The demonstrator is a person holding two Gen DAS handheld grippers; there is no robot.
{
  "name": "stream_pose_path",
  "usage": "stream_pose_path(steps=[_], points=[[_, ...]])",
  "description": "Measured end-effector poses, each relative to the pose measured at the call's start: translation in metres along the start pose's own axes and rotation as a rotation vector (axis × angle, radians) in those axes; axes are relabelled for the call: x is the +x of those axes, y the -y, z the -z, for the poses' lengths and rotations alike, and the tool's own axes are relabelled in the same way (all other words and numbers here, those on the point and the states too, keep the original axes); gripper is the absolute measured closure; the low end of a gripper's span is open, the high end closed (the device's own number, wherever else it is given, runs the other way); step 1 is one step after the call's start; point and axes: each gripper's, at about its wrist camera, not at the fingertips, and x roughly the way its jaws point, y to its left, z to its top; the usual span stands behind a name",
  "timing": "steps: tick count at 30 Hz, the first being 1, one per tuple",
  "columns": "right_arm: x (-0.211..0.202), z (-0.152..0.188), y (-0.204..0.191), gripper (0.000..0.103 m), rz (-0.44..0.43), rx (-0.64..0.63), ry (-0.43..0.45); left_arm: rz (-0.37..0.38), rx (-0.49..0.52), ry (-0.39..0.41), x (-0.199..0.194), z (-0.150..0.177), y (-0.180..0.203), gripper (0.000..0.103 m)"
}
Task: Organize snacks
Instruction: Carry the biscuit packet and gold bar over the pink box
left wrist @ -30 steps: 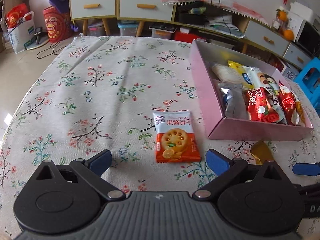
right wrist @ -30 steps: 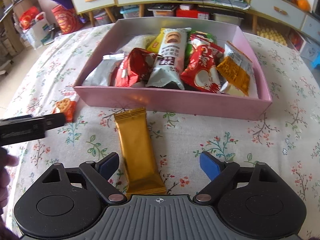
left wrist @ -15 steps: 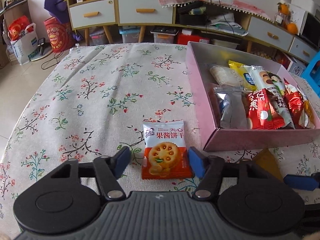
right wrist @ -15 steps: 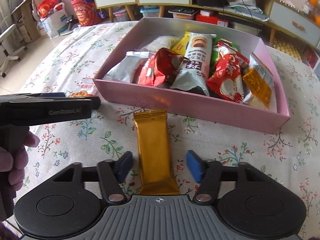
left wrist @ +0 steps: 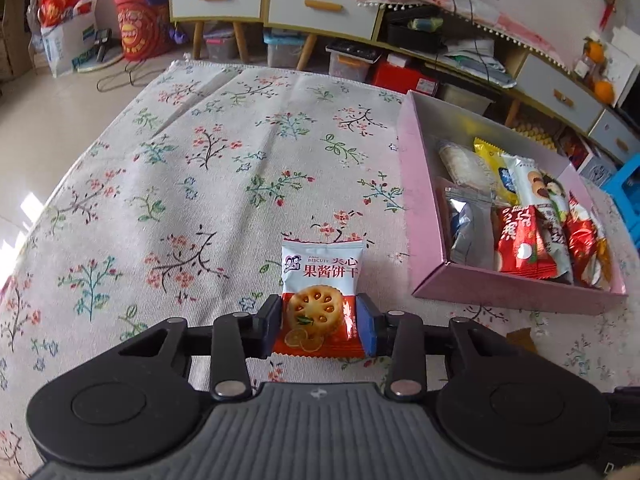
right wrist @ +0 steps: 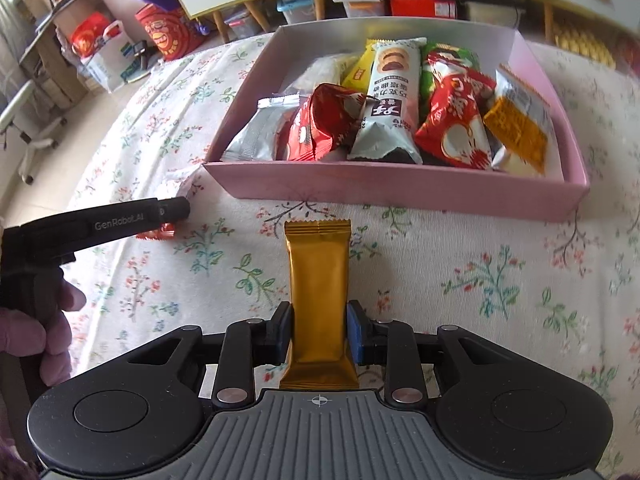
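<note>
My left gripper (left wrist: 319, 330) is shut on a white and orange biscuit packet (left wrist: 320, 292), gripped at its lower half just above the floral tablecloth. My right gripper (right wrist: 319, 334) is shut on a gold snack bar (right wrist: 319, 280), gripped near its near end. A pink box (right wrist: 400, 186) holding several snack packets stands ahead of the right gripper; in the left wrist view the pink box (left wrist: 416, 216) is to the right. The left gripper's body (right wrist: 120, 220) shows at the left of the right wrist view, and a corner of the gold bar (left wrist: 522, 338) shows in the left wrist view.
A floral tablecloth (left wrist: 200, 184) covers the table. Beyond its far edge stand a cabinet with drawers (left wrist: 272, 4), storage bins and bags on the floor (left wrist: 140, 24). A blue stool (left wrist: 626, 196) is at the far right.
Both grippers have closed from open onto their packets: the left on the biscuit packet, the right on the gold bar. Both moved forward a little over the packets.
</note>
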Motion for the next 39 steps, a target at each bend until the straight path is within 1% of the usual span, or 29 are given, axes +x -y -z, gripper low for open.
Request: stream_pose_path(steps=[8, 14, 18, 23, 26, 30, 33, 39], points=[[-0.029, 0.0, 0.002, 0.076, -0.066, 0.041, 0.026, 0.06, -0.053, 0.002, -0.018, -0.003, -0.007, 0.068], [-0.054, -0.011, 0.011, 0.076, -0.124, 0.102, 0.097, 0.143, -0.123, 0.041, -0.03, -0.011, -0.013, 0.068], [-0.062, -0.025, 0.025, 0.076, -0.133, 0.168, 0.15, 0.202, -0.164, 0.059, -0.03, -0.015, -0.009, 0.068], [-0.062, -0.042, 0.052, 0.076, -0.131, 0.27, 0.202, 0.251, -0.184, 0.083, -0.022, -0.022, 0.004, 0.068], [-0.059, -0.053, 0.068, 0.076, -0.121, 0.329, 0.227, 0.261, -0.171, 0.101, -0.016, -0.027, 0.017, 0.068], [-0.056, -0.07, 0.085, 0.076, -0.097, 0.383, 0.254, 0.255, -0.098, 0.125, -0.005, -0.037, 0.038, 0.068], [-0.051, -0.086, 0.096, 0.076, -0.075, 0.386, 0.258, 0.257, -0.068, 0.126, 0.007, -0.044, 0.048, 0.068], [-0.044, -0.111, 0.119, 0.076, -0.045, 0.4, 0.319, 0.25, -0.026, 0.153, 0.025, -0.056, 0.062, 0.068]])
